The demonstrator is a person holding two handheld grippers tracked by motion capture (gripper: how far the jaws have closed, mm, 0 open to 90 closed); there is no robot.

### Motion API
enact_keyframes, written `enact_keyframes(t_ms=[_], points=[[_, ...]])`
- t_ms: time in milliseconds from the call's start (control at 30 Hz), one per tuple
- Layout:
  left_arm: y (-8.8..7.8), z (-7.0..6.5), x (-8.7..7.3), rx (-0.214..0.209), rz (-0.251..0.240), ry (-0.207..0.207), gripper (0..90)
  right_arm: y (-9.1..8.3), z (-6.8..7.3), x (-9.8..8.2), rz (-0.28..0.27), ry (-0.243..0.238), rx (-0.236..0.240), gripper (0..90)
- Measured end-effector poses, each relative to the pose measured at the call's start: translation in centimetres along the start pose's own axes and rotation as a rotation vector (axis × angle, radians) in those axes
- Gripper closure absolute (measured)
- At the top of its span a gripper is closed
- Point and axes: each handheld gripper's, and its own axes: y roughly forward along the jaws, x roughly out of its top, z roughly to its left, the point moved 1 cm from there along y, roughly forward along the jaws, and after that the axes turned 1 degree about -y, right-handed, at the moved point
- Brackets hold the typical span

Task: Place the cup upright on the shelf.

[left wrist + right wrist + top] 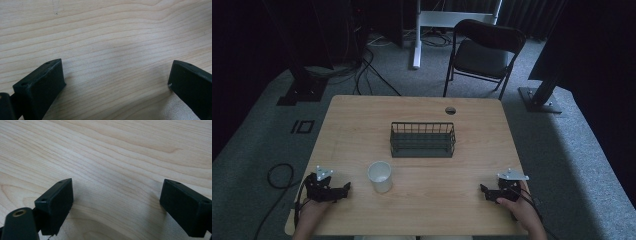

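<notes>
A white cup [380, 176] stands upright on the wooden table [362, 125], in front of a dark wire basket [422, 139] at the table's middle. My left gripper [346, 188] rests at the near left, a short way left of the cup. In the left gripper view, my left gripper [116, 75] is open over bare wood. My right gripper [483, 190] rests at the near right, held by a hand [524, 210]. In the right gripper view, my right gripper [117, 192] is open, nothing between its jaws.
A black folding chair [482, 52] stands beyond the table's far edge. Cables [367, 70] lie on the grey carpet at the far left, and a cable loop [279, 175] lies left of the table. A round grommet hole [450, 110] sits near the far edge.
</notes>
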Motion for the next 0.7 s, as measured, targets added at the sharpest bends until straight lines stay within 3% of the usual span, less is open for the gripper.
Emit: enact_keyframes(t_ms=[500,700], points=[[0.0,0.0,0.0,0.0,0.0,0.0,0.7,0.1,0.4,0.4,-0.036,0.008,0.021,12.7],[0.0,0.0,0.0,0.0,0.0,0.0,0.7,-0.1,0.8,1.1,-0.054,-0.013,0.029,12.7]])
